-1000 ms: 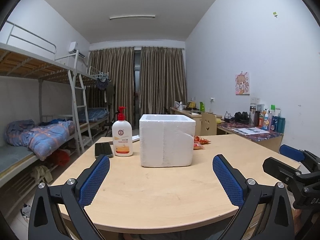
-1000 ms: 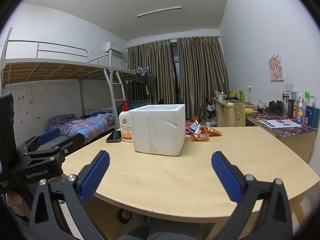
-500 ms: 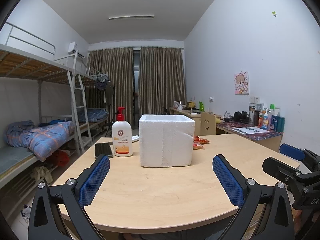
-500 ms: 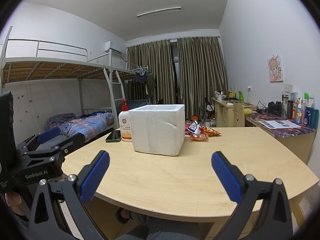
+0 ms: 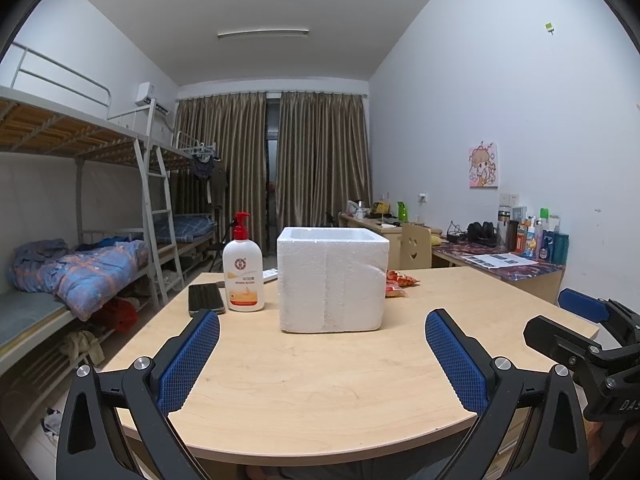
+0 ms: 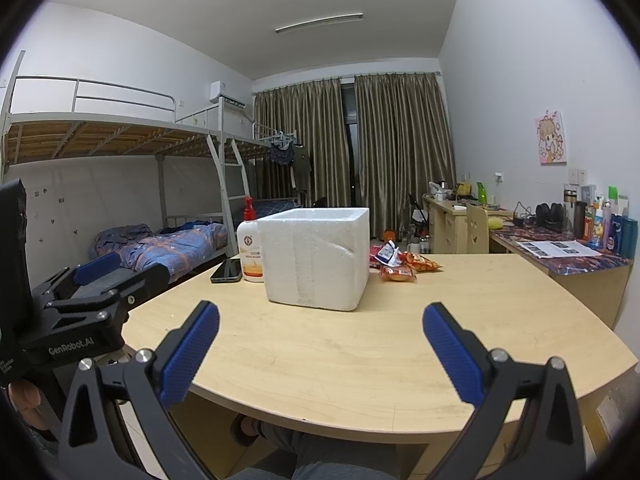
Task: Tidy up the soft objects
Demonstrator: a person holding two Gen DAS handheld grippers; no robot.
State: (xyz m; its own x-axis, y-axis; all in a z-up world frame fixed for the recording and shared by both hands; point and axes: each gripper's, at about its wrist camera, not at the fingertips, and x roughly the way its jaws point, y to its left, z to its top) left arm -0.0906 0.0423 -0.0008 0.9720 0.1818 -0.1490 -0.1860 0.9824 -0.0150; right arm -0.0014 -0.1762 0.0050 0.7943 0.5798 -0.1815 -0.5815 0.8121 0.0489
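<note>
A white foam box (image 5: pixel 332 278) (image 6: pixel 318 256) stands open-topped in the middle of the round wooden table (image 5: pixel 320 380) (image 6: pixel 400 340). Behind its right side lie several red and orange snack packets (image 5: pixel 398 280) (image 6: pixel 400 266). My left gripper (image 5: pixel 322 338) hovers over the near table edge, open and holding nothing, facing the box. My right gripper (image 6: pixel 320 334) is likewise open and bare, a little to the right; its body shows in the left wrist view at the right edge. The inside of the box is hidden.
A lotion pump bottle (image 5: pixel 243 270) (image 6: pixel 250 250) and a dark phone (image 5: pixel 206 298) (image 6: pixel 227 270) sit left of the box. Bunk beds (image 5: pixel 72 264) line the left wall, desks with bottles (image 6: pixel 600 228) the right. A person's knees (image 6: pixel 320 468) show under the table.
Both views have shifted only slightly; the grippers stay open and nothing on the table has moved.
</note>
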